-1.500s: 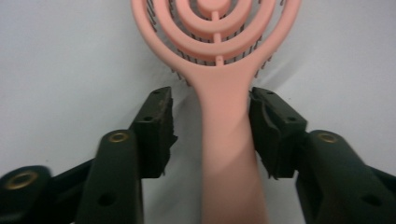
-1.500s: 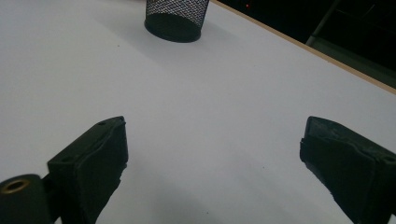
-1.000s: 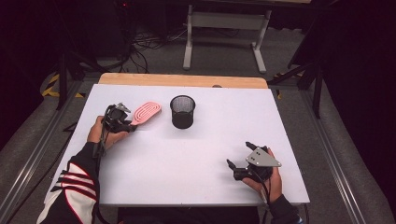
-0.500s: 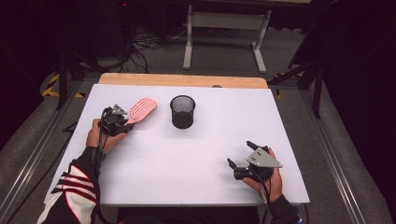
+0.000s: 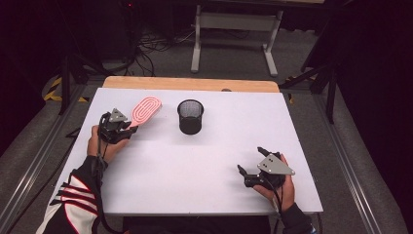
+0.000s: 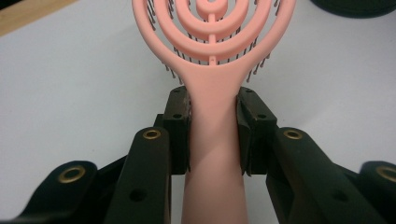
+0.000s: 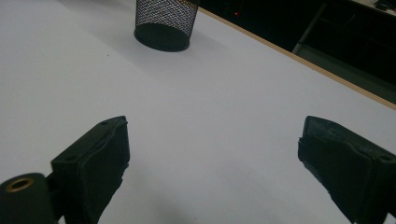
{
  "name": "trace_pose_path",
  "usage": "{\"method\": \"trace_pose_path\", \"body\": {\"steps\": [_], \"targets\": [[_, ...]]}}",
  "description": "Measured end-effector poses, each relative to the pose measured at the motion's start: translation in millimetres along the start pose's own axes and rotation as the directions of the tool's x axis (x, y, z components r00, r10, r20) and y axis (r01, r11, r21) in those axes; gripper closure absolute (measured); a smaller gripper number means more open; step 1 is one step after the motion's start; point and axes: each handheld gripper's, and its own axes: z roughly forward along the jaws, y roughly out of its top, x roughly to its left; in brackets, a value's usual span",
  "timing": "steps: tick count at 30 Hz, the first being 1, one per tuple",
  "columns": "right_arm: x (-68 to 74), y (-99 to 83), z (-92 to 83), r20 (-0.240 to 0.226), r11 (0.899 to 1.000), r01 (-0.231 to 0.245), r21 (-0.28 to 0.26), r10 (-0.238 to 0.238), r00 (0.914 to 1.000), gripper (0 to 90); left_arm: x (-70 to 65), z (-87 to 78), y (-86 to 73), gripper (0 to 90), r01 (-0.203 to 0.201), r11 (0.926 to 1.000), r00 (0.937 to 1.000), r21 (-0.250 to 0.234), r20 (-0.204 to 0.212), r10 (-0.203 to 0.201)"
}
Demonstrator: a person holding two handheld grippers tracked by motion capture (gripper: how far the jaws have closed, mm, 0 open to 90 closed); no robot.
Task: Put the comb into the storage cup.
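Left gripper at 10 o'clock on the white tabletop. Its fingers are clamped on the handle of a pink brush; in the left gripper view the handle runs straight up between the pads, with the brush head's concentric ribs and dark bristles beyond. The head points toward 1 o'clock and appears clear of the surface, though I cannot tell for certain.

Black mesh cup upright at 12 o'clock, just right of the brush head, apart from it.

Right gripper at 4 o'clock, fingers spread wide and holding nothing, aimed at the cup.
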Motion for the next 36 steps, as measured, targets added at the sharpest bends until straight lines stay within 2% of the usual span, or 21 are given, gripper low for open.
{"method": "trace_pose_path", "body": {"steps": [5, 9, 13, 17, 18, 21, 26, 27, 28, 29, 30, 31, 33, 34, 35, 36], "targets": [[0.0, 4.3, 0.9, 0.001, 1.0, -0.014, -0.022, 0.014, 0.9999, 9.2, -5.9, -11.7, -0.2, 69.5, -0.014, 0.9979, 0.9997, -0.063, -0.021, 0.012], [0.3, 10.9, 3.1, -0.02, 0.998, -0.037, -0.05, 0.036, 0.9991, 8.6, -12.0, -18.9, -0.9, 69.5, -0.015, 0.9938, 0.9998, -0.11, -0.014, 0.014], [0.8, 19.0, 7.0, -0.044, 0.994, -0.071, -0.08, 0.067, 0.9968, 6.8, -20.7, -23.7, -1.7, 69.6, -0.03, 0.9904, 0.9994, -0.135, -0.02, 0.027], [0.6, 27.2, 9.8, -0.064, 0.989, -0.105, -0.101, 0.099, 0.9931, 6.1, -28.0, -27.7, -2.0, 69.6, -0.043, 0.9866, 0.999, -0.157, -0.018, 0.041], [1.4, 32.1, 12.1, -0.076, 0.986, -0.126, -0.108, 0.118, 0.9901, 6.0, -31.9, -29.8, -2.4, 69.6, -0.043, 0.984, 0.9991, -0.173, -0.009, 0.042], [2.7, 37.1, 15.8, -0.083, 0.984, -0.146, -0.1, 0.138, 0.9869, 6.3, -41.9, -32.2, -2.9, 69.6, -0.062, 0.9791, 0.998, -0.194, -0.003, 0.062], [6.1, 48.3, 23.8, -0.122, 0.978, -0.187, -0.088, 0.175, 0.9768, 5.9, -60.6, -32.4, -1.8, 69.6, -0.085, 0.9699, 0.9956, -0.228, 0.018, 0.092], [6.1, 48.3, 23.8, -0.122, 0.978, -0.187, -0.088, 0.175, 0.9768, 5.9, -60.6, -32.4, -1.8, 69.6, -0.085, 0.9699, 0.9956, -0.228, 0.018, 0.092], [8.4, 52.2, 27.0, -0.145, 0.978, -0.19, -0.086, 0.176, 0.9736, 5.8, -68.5, -32.1, -0.8, 69.6, -0.105, 0.967, 0.9934, -0.232, 0.021, 0.113], [9.5, 53.8, 28.2, -0.144, 0.979, -0.185, -0.08, 0.172, 0.9745, 5.9, -74.1, -32.1, 0.1, 69.6, -0.119, 0.9637, 0.9912, -0.239, 0.029, 0.129], [11.2, 55.9, 29.9, -0.16, 0.979, -0.187, -0.085, 0.172, 0.9721, 5.9, -74.1, -32.1, 0.1, 69.6, -0.119, 0.9637, 0.9912, -0.239, 0.029, 0.129], [12.3, 57.6, 31.1, -0.17, 0.978, -0.189, -0.085, 0.173, 0.9701, 5.9, -83.0, -32.8, 2.5, 69.6, -0.151, 0.9582, 0.9858, -0.243, 0.035, 0.165], [13.6, 60.8, 33.4, -0.182, 0.975, -0.202, -0.091, 0.184, 0.966, 5.8, -90.7, -34.3, 4.6, 69.6, -0.175, 0.9513, 0.9807, -0.254, 0.042, 0.191], [13.8, 62.2, 34.2, -0.192, 0.972, -0.215, -0.096, 0.194, 0.9621, 5.9, -93.7, -34.6, 5.2, 69.6, -0.178, 0.9494, 0.9795, -0.259, 0.046, 0.196], [13.8, 62.2, 34.2, -0.192, 0.972, -0.215, -0.096, 0.194, 0.9621, 5.9, -93.7, -34.6, 5.2, 69.6, -0.178, 0.9494, 0.9795, -0.259, 0.046, 0.196], [13.9, 63.4, 34.9, -0.194, 0.971, -0.22, -0.097, 0.199, 0.9607, 5.9, -99.2, -35.0, 6.0, 69.6, -0.192, 0.9452, 0.9761, -0.264, 0.049, 0.212]]}}
